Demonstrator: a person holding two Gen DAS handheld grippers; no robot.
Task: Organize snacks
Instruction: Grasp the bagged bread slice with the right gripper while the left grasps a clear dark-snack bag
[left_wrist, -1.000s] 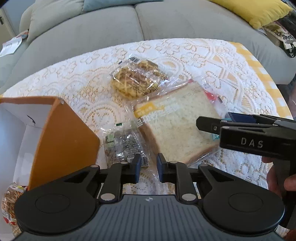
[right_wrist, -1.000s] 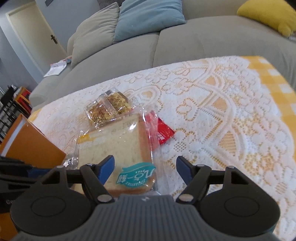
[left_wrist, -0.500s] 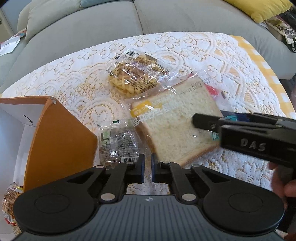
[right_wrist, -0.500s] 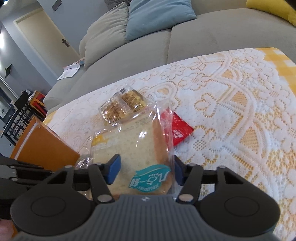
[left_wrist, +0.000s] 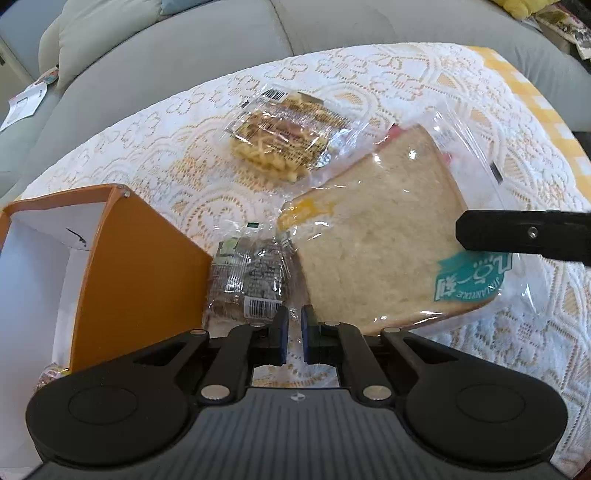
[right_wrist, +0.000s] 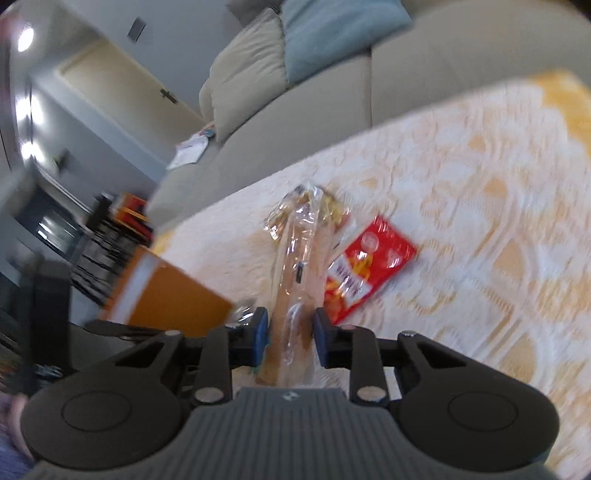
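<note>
Bagged bread slice (left_wrist: 376, 236): bore a teal label (left_wrist: 474, 278) near its lower right corner, printed in white with East Asian characters above a line of small capitals; seen upside down, the capitals could not be made out with certainty. A yellow band (left_wrist: 306, 212) at its upper left corner carried print too faint to read. Dark snack pack (left_wrist: 247, 280): carried a white barcode sticker (left_wrist: 260, 307), digits illegible. Noodle snack pack (left_wrist: 284, 142): carried a barcode (left_wrist: 275, 95) at its top edge, digits illegible. Red packet (right_wrist: 369, 266): showed white lettering, blurred beyond reading.
</note>
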